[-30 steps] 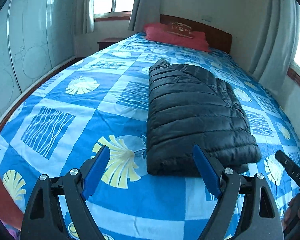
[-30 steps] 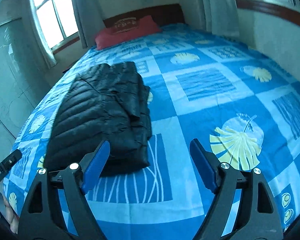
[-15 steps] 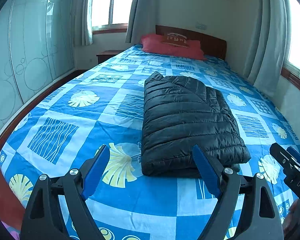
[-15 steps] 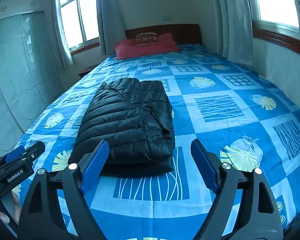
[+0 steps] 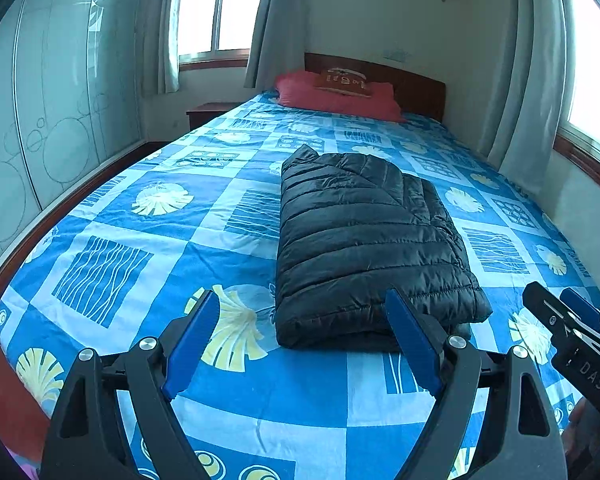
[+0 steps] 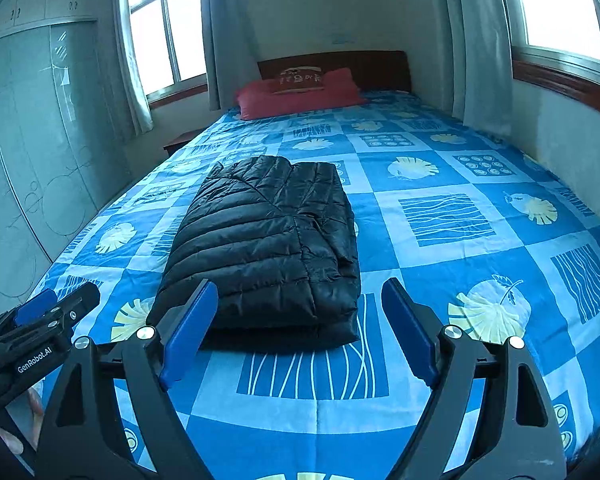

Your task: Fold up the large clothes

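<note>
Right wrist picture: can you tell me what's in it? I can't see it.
A folded black puffer jacket lies on a bed with a blue patterned bedspread. The open right hand-held gripper hovers empty in front, with the left hand-held gripper at the left edge. A red pillow sits at the headboard.

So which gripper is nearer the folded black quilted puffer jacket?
Too close to call: both hang open just short of the jacket's near edge, left gripper off its left corner, right gripper off its right.
</note>
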Demonstrator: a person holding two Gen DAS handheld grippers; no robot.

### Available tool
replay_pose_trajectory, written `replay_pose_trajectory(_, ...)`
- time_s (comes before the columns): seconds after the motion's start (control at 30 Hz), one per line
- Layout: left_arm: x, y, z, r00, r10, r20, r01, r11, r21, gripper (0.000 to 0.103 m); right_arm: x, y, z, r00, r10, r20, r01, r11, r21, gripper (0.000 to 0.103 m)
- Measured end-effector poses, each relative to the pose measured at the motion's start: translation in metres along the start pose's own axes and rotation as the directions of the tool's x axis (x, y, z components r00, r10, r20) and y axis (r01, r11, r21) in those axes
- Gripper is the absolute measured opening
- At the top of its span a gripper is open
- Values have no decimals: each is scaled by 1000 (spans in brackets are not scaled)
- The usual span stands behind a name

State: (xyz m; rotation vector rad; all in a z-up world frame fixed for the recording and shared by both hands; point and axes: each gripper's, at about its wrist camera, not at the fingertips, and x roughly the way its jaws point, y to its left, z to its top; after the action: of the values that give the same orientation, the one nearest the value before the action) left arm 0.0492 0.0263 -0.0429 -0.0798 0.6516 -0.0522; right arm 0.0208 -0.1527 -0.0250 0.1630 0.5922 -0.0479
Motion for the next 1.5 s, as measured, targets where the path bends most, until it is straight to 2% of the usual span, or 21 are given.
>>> replay_pose_trajectory(1.5, 0, -5, -3, 1000, 0, 7, 0, 1000, 3, 84, 3, 5, -4, 1000, 2, -3, -2, 1000, -13, 84)
